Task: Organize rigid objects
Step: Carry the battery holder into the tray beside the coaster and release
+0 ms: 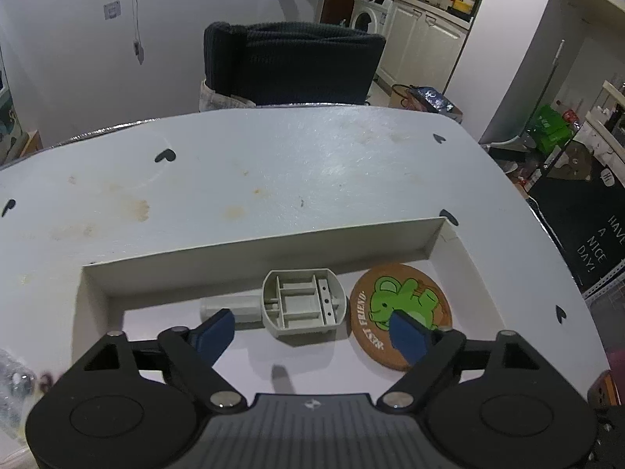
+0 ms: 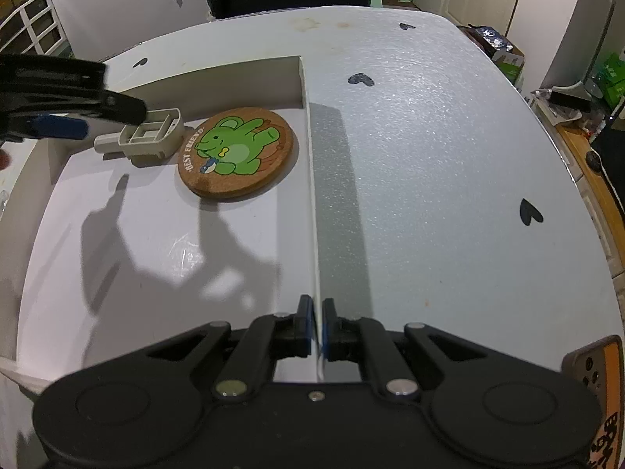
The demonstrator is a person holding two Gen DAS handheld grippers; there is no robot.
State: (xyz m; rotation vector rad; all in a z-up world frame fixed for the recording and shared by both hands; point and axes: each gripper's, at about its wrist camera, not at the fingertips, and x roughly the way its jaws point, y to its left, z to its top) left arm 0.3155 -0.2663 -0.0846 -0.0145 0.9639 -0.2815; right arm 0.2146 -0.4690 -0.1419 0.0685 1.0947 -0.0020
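Right now you are working over a pale worktop (image 1: pixel 312 164) that is carrying faint yellowish stains and small black heart marks. A dark chair (image 1: pixel 293 62) is standing at its far edge.

Sitting on the worktop is a shallow white box (image 1: pixel 250 250), open at the top. In the right wrist view, your right gripper (image 2: pixel 317 328) is gripping the box's right wall (image 2: pixel 312 195), its jaws pressed together on the thin edge of that wall, one finger inside the box and one outside.

Lying flat on the box floor, near the far right corner, is a round brown coaster (image 1: pixel 400 314) with a green cartoon animal and the words "BEST FRIEND" on it. Just beside it to the left, a grey plastic part (image 1: pixel 302 303) with a ribbed hollow head and a short stub handle is resting on the floor against the far wall; from these views you cannot tell whether the part and the coaster are touching.

Your left gripper (image 1: pixel 312 332) is hovering over these two things with its jaws spread wide and nothing between them. One blue pad (image 1: pixel 215 332) is showing in front of the part's handle, and the other is showing in front of the coaster. In the right wrist view, this left gripper is appearing as a dark blurred shape at the left edge, above the grey part.
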